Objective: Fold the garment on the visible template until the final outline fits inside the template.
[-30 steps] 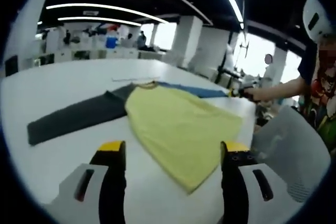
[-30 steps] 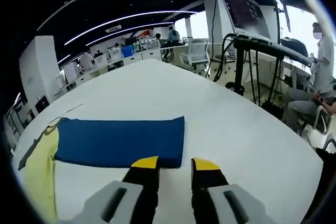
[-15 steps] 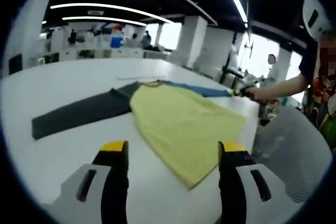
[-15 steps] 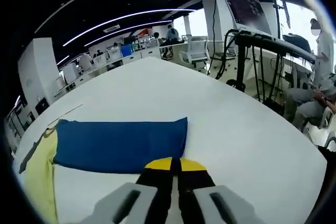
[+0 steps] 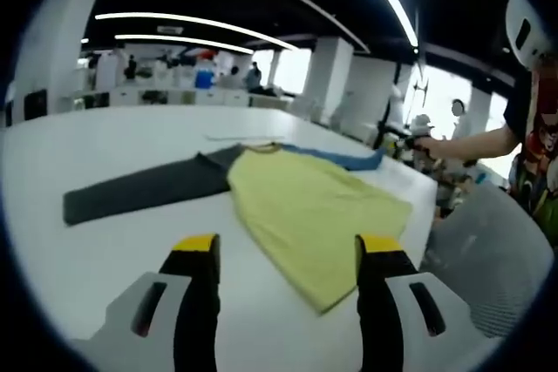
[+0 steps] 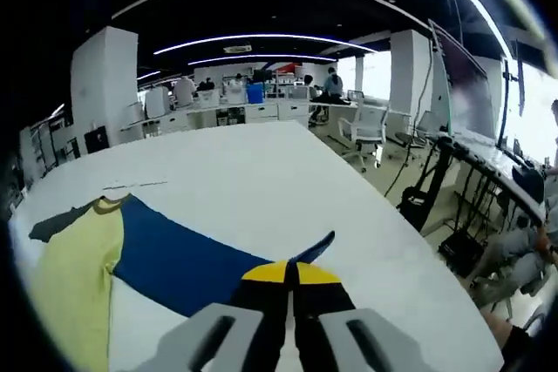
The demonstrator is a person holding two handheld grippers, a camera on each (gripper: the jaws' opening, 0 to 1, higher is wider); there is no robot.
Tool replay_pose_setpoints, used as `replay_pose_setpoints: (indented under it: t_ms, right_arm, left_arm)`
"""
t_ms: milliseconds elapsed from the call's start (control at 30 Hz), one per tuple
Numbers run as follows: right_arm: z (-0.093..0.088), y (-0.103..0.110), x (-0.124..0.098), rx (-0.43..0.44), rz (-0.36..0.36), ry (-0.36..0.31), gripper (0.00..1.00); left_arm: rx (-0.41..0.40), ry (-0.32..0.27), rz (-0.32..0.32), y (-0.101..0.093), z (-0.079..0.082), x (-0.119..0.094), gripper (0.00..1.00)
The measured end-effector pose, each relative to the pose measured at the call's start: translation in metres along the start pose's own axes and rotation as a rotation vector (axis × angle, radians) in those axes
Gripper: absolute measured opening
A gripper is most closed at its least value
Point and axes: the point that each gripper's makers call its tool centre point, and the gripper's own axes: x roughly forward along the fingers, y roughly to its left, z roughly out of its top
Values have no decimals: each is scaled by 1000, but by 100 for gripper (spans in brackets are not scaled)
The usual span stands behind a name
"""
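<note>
A long-sleeved garment lies flat on the white table (image 5: 105, 137). It has a yellow body (image 5: 314, 211), a grey sleeve (image 5: 144, 191) and a blue sleeve (image 5: 344, 158). My left gripper (image 5: 286, 246) is open just above the table, near the yellow hem, holding nothing. My right gripper (image 6: 290, 269) is shut on the cuff end of the blue sleeve (image 6: 174, 263), which rises off the table towards the jaws. Beside that sleeve are the yellow body (image 6: 74, 294) and a bit of the grey sleeve (image 6: 57, 224). A thin pale strip (image 6: 131, 186) lies on the table beyond the collar.
A grey mesh chair back (image 5: 488, 250) stands close on the right of the left gripper view, beside the person's arm (image 5: 466, 141). Past the table's far edge are a white office chair (image 6: 366, 128), a screen on a black stand (image 6: 462, 84) and rows of desks (image 6: 253, 111).
My right gripper went from open to shut on the blue sleeve's cuff, then lifted and drew it, so the sleeve now slants upward. My left gripper stayed open and shifted only slightly.
</note>
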Motion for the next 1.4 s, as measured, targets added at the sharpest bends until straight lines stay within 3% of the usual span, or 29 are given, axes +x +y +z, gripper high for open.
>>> replay_pose_setpoints:
  t_ms: [67, 100, 167, 200, 267, 300, 367, 467, 667, 833, 1000, 1167, 1200, 1300, 1400]
  right_arm:
    - [25, 21, 8, -18, 66, -40, 0]
    - [41, 46, 5, -38, 109, -68, 0]
    - [55, 67, 5, -63, 149, -92, 0]
    - [72, 90, 9, -77, 200, -121, 0]
    - [90, 120, 10, -101, 259, -150, 0]
    - [103, 147, 6, -117, 303, -176, 0]
    - [115, 180, 3, -129, 372, -193, 0]
    - [131, 255, -11, -228, 486, -225, 0]
    - [150, 346, -12, -289, 685, -261, 0]
    - [151, 388, -12, -318, 771, -258, 0]
    - [137, 426, -5, -347, 870, -217, 0]
    - [102, 454, -3, -411, 932, -159, 0]
    - [86, 461, -2, -416, 961, -116, 0]
    - [53, 475, 2, -462, 982, -59, 0]
    - [20, 492, 11, -455, 998, -7, 0]
  left_arm:
    - [-1, -7, 11, 1, -1, -2, 57]
    - [-3, -13, 18, 1, -1, -2, 57]
    - [-17, -28, 22, 1, -2, -4, 57]
    - [-31, -33, 24, 0, -3, -6, 56]
    - [-53, -37, 29, 0, -8, -8, 56]
    - [-57, -38, 31, -1, -11, -10, 56]
    - [-69, -44, 38, -2, -13, -12, 56]
    - [-81, -56, 48, -3, -15, -17, 56]
    - [-73, -63, 78, -2, -17, -26, 56]
    - [-90, -78, 93, -2, -20, -30, 56]
    - [-100, -82, 99, -4, -21, -33, 56]
    - [-102, -85, 100, -3, -20, -33, 55]
    - [-101, -84, 101, -3, -19, -33, 55]
    - [-99, -86, 99, -2, -17, -33, 55]
    - [-99, -84, 100, -1, -17, -32, 55]
